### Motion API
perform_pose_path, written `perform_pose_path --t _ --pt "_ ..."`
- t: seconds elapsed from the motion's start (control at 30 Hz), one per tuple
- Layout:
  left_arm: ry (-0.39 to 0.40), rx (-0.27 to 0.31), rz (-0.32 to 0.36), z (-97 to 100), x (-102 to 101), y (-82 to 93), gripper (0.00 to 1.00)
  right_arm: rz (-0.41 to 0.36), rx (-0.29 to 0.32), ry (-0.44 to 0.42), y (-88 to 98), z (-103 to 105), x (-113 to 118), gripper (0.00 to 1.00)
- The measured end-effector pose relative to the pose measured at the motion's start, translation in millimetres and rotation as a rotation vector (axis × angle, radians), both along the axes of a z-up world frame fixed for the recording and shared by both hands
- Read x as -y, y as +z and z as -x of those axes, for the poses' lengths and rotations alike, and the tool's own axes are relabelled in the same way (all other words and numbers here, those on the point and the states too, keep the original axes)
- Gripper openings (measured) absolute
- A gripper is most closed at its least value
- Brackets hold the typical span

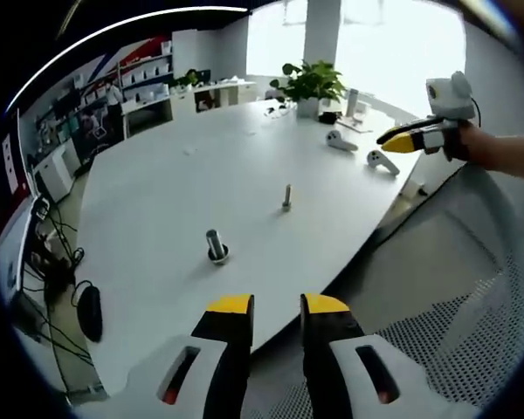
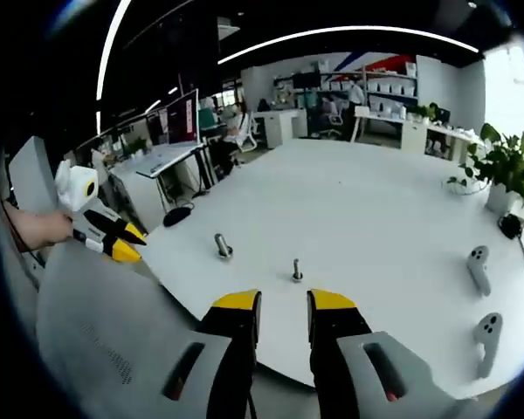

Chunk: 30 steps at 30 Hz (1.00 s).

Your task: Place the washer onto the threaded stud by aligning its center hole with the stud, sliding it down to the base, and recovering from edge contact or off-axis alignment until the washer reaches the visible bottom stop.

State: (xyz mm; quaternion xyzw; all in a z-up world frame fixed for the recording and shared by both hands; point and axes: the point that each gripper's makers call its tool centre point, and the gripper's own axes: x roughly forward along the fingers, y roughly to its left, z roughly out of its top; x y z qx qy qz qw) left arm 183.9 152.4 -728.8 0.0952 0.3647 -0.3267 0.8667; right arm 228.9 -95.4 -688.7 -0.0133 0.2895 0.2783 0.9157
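Observation:
On the white table (image 1: pixel 157 183) a thick grey metal post (image 1: pixel 215 243) stands upright with a dark ring around its foot; I cannot tell whether that ring is the washer. A thinner threaded stud (image 1: pixel 286 197) stands further out. In the right gripper view the post (image 2: pixel 222 246) and the stud (image 2: pixel 297 271) stand just beyond my jaws. My left gripper (image 1: pixel 278 305) hovers over the table's near edge, open and holding nothing. My right gripper (image 2: pixel 284 303) is open and holds nothing too. A hand holds the right gripper (image 1: pixel 412 139) off the table's right side, and the left gripper (image 2: pixel 113 239) shows at the left.
Two white controllers (image 1: pixel 382 161) and a potted plant (image 1: pixel 311 85) sit at the table's far end. The controllers (image 2: pixel 478 266) lie right of the stud. A grey mesh chair (image 1: pixel 454 323) stands by the table edge. A black mouse (image 1: pixel 89 312) and cables lie at the left.

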Motion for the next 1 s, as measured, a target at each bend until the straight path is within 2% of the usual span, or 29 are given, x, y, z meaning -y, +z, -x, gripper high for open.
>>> perform_pose_path --t 0.17,0.2,0.27,0.3,0.4,0.53,0.7,0.8,0.87,0.9,0.93,1.0 --pt "0.021 0.033 0.023 -2.7 -0.3 7.2 0.21 -0.022 0.027 0.018 0.6 6.4 -5.2 0.24" --pt "0.026 0.040 0.028 -3.7 -0.8 8.4 0.21 -0.015 0.036 0.022 -0.9 6.6 -7.2 0.24" --pt "0.041 0.056 0.027 -6.3 -2.7 11.1 0.23 0.048 0.085 0.047 -0.8 3.4 -5.6 0.24" --pt "0.048 0.060 0.035 -7.4 -2.7 12.7 0.23 0.038 0.092 0.051 1.4 3.1 -6.8 0.24" --pt "0.064 0.095 0.058 -10.7 -2.3 20.5 0.23 0.000 0.090 0.051 2.6 4.6 -6.7 0.24" --pt "0.073 0.112 0.058 -12.1 -2.7 21.7 0.23 0.022 0.057 0.101 -7.2 10.0 -13.5 0.24" --pt "0.056 0.087 0.051 -8.8 -1.0 16.8 0.25 0.017 0.046 0.132 -8.5 14.1 -20.5 0.24" --pt "0.054 0.087 0.044 -7.6 1.4 17.1 0.25 0.031 0.066 0.128 -7.4 12.6 -17.2 0.24" --pt "0.042 0.113 0.032 -9.0 1.6 20.4 0.25 0.023 0.049 0.109 -9.6 10.3 -13.9 0.24" --pt "0.055 0.158 0.026 -14.2 -2.0 27.0 0.25 0.011 0.042 0.106 -9.7 11.0 -14.3 0.24" --pt "0.073 0.184 0.041 -17.4 -3.8 32.3 0.25 0.009 0.046 0.108 -8.5 11.7 -14.8 0.24" --pt "0.111 0.181 0.109 -18.5 -3.3 39.1 0.26 0.022 0.059 0.119 -7.8 12.5 -15.3 0.23"
